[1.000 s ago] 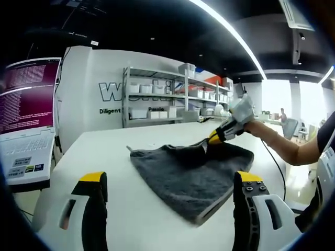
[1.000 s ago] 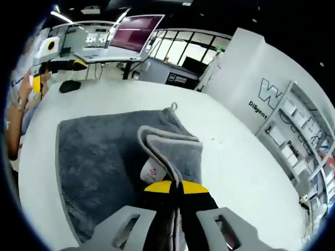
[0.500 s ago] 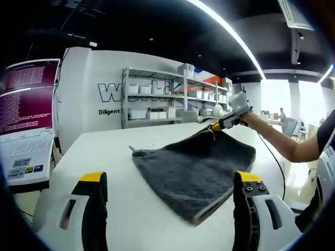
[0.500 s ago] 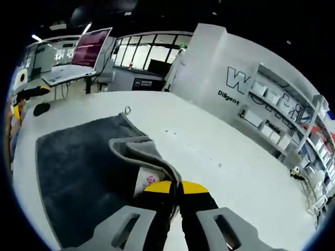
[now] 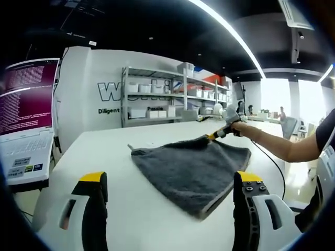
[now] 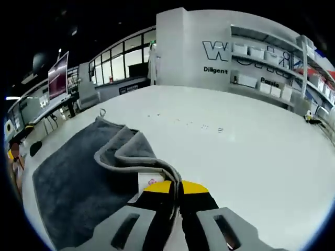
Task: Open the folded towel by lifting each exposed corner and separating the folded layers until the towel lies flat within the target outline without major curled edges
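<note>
A dark grey towel (image 5: pixel 191 167) lies spread on the white table (image 5: pixel 104 157), its far right corner lifted slightly. My right gripper (image 5: pixel 213 137) is shut on that corner at the far side of the towel, held by a person's hand. In the right gripper view the right gripper (image 6: pixel 175 187) pinches the towel's edge between its yellow-tipped jaws, and the towel (image 6: pixel 78 172) trails away to the left with a curled fold and a white label near the jaws. My left gripper (image 5: pixel 170 183) stands open near the table's front edge, short of the towel, holding nothing.
A laptop (image 5: pixel 26 120) with a purple screen stands at the table's left. Metal shelves (image 5: pixel 167 99) with boxes line the far wall. A person's arm (image 5: pixel 285 149) reaches in from the right. Bare white table (image 6: pixel 251 146) extends beyond the towel.
My right gripper has carried the towel's corner outward and down toward the table, so the folded layer has opened and the towel lies flatter. The left gripper has stayed still.
</note>
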Available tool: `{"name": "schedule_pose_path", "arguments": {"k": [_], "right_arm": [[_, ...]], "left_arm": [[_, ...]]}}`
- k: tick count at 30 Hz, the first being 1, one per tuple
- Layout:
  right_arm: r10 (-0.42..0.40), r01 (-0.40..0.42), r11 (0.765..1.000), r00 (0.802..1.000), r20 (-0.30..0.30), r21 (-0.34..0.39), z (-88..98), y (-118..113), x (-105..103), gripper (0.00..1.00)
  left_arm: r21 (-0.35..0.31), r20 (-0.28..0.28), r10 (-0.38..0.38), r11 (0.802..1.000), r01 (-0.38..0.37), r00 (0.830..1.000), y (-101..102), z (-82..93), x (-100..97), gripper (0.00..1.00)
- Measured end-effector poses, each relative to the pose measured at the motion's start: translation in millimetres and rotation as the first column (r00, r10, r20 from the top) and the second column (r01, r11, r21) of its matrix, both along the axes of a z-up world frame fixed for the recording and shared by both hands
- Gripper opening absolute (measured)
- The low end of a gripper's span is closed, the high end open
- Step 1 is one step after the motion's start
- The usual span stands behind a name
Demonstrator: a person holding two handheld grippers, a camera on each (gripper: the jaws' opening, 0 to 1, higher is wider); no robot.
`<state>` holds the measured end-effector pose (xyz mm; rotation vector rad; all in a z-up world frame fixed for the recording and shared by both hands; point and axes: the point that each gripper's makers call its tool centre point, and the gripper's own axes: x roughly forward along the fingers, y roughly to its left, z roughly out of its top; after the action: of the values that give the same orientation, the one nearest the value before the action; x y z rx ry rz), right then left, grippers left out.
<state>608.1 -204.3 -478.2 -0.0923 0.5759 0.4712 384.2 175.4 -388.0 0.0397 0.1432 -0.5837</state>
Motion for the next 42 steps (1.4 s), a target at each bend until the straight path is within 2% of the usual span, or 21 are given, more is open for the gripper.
{"name": "schedule_pose_path", "arguments": {"k": [4, 7, 11, 12, 14, 16, 18, 21, 23, 25, 26, 28, 30, 31, 34, 36, 37, 39, 42], "right_arm": [[-0.013, 0.015, 0.999, 0.999, -0.04, 0.048, -12.0, -5, 5, 0.02], [0.006, -0.006, 1.0, 1.0, -0.022, 0.029, -12.8, -5, 5, 0.08], [0.094, -0.078, 0.986, 0.989, 0.11, -0.145, -2.3, -10, 4, 0.28], [0.11, -0.092, 0.984, 0.987, 0.117, -0.15, 0.6, -9, 2, 0.3], [0.128, -0.116, 0.988, 0.985, 0.118, -0.105, 6.5, -5, 0, 0.29], [0.128, -0.124, 0.992, 0.981, 0.148, -0.036, 18.4, -2, 1, 0.31], [0.153, -0.146, 0.988, 0.975, 0.16, -0.055, 23.0, -2, 1, 0.31], [0.231, -0.207, 0.968, 0.956, 0.182, -0.138, 27.8, 5, -3, 0.38], [0.289, -0.251, 0.948, 0.935, 0.205, -0.194, 32.7, 15, -10, 0.45], [0.358, -0.306, 0.92, 0.911, 0.205, -0.247, 35.9, 25, -19, 0.49], [0.372, -0.315, 0.911, 0.906, 0.203, -0.267, 36.8, 28, -23, 0.48], [0.429, -0.344, 0.875, 0.878, 0.212, -0.341, 42.3, 37, -33, 0.48], [0.487, -0.388, 0.84, 0.848, 0.209, -0.38, 46.4, 53, -45, 0.49], [0.494, -0.396, 0.836, 0.845, 0.205, -0.38, 46.7, 57, -48, 0.5], [0.539, -0.426, 0.789, 0.826, 0.165, -0.444, 40.6, 72, -51, 0.54], [0.533, -0.41, 0.773, 0.834, 0.145, -0.484, 34.9, 73, -45, 0.54], [0.538, -0.408, 0.765, 0.831, 0.145, -0.499, 32.7, 75, -42, 0.54], [0.535, -0.412, 0.769, 0.833, 0.139, -0.489, 28.7, 79, -38, 0.51], [0.523, -0.415, 0.785, 0.841, 0.135, -0.46, 25.2, 81, -26, 0.4]], "left_arm": [[0.002, -0.001, -0.001, 1.0, 0.001, 1.0, 0, -0.4, -0.5, 0.99], [0.002, 0.002, -0.003, 1.0, 0.003, 1.0, 0, 0.1, -1.5, 0.99], [-0.002, -0.002, 0.001, 1.0, -0.001, 1.0, 1, -1.5, -1.4, 0.99], [-0.002, -0.003, 0.002, 1.0, -0.002, 1.0, 1, -1.7, -1.3, 0.99], [-0.003, -0.003, 0.0, 1.0, 0.0, 1.0, 0, -1.9, -1.3, 0.99], [-0.003, -0.004, -0.003, 1.0, 0.003, 1.0, -1, -1.7, -1.6, 0.99], [-0.003, 0.0, -0.01, 1.0, 0.01, 1.0, -3, -0.9, -2.8, 0.99], [0.0, 0.0, -0.014, 1.0, 0.014, 1.0, -4, -1.3, -3.5, 0.99], [0.0, -0.003, -0.012, 1.0, 0.012, 1.0, -3, -1.7, -3.1, 0.99], [-0.002, -0.003, -0.008, 1.0, 0.008, 1.0, -1, -1.8, -3.1, 0.99], [-0.003, -0.003, -0.007, 1.0, 0.007, 1.0, -1, -1.6, -3.3, 0.99], [-0.002, -0.002, -0.006, 1.0, 0.006, 1.0, 0, -1.3, -3.9, 0.99], [-0.003, 0.0, -0.006, 1.0, 0.006, 1.0, 0, -0.9, -4.5, 0.99], [-0.006, 0.001, -0.005, 1.0, 0.005, 1.0, 0, -0.5, -4.6, 0.99], [-0.01, 0.006, -0.005, 1.0, 0.005, 1.0, -1, 0.5, -5.1, 0.99], [-0.012, 0.007, -0.009, 1.0, 0.009, 1.0, -2, 1.0, -5.8, 0.99], [-0.011, 0.008, -0.01, 1.0, 0.01, 1.0, -3, 1.1, -6.2, 0.99], [-0.008, 0.009, -0.017, 1.0, 0.017, 1.0, -5, 1.2, -7.4, 0.99], [-0.005, 0.012, -0.023, 1.0, 0.023, 1.0, -7, 1.5, -9.3, 0.99]]}}
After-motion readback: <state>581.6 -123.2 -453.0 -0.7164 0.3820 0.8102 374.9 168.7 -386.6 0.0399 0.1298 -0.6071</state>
